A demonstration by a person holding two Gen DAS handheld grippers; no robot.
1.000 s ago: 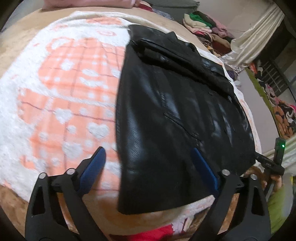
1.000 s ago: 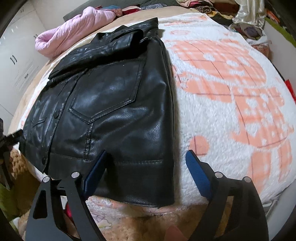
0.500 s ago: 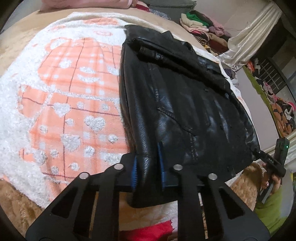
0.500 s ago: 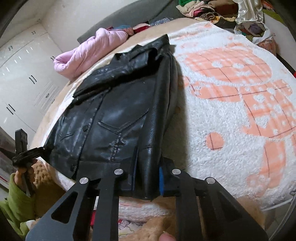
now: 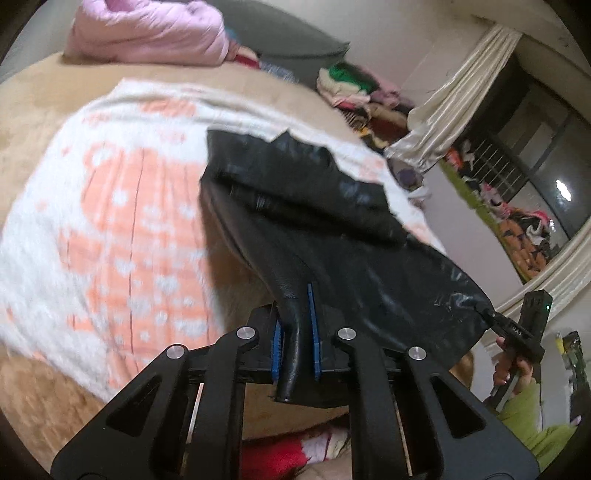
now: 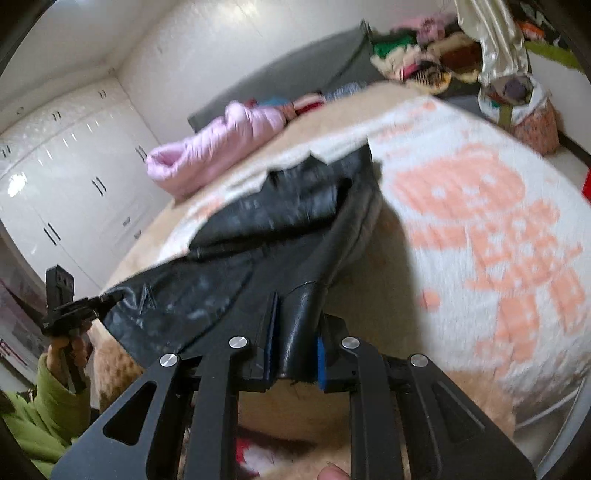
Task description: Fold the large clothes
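A black leather jacket [image 5: 332, 221] lies on a white and orange fleece blanket [image 5: 129, 221] on the bed, collar at the far end. Its near hem is lifted off the blanket and stretched between both grippers. My left gripper [image 5: 295, 332] is shut on one hem corner, the leather pinched between its blue pads. My right gripper [image 6: 295, 339] is shut on the other hem corner of the jacket [image 6: 277, 221]. Each view shows the other gripper at the opposite corner: the right gripper [image 5: 487, 314] and the left gripper [image 6: 107, 295], held by hands in green sleeves.
A pink puffer coat [image 5: 147, 33] lies at the head of the bed. Piled clothes [image 5: 351, 85] and a cream curtain [image 5: 454, 99] stand beyond the far corner. White wardrobes [image 6: 74, 184] line the wall. The blanket [image 6: 480, 221] is bare beside the jacket.
Both grippers went from open over the hem corners to shut on them. They then rose, lifting the jacket's near hem off the blanket and pulling it taut.
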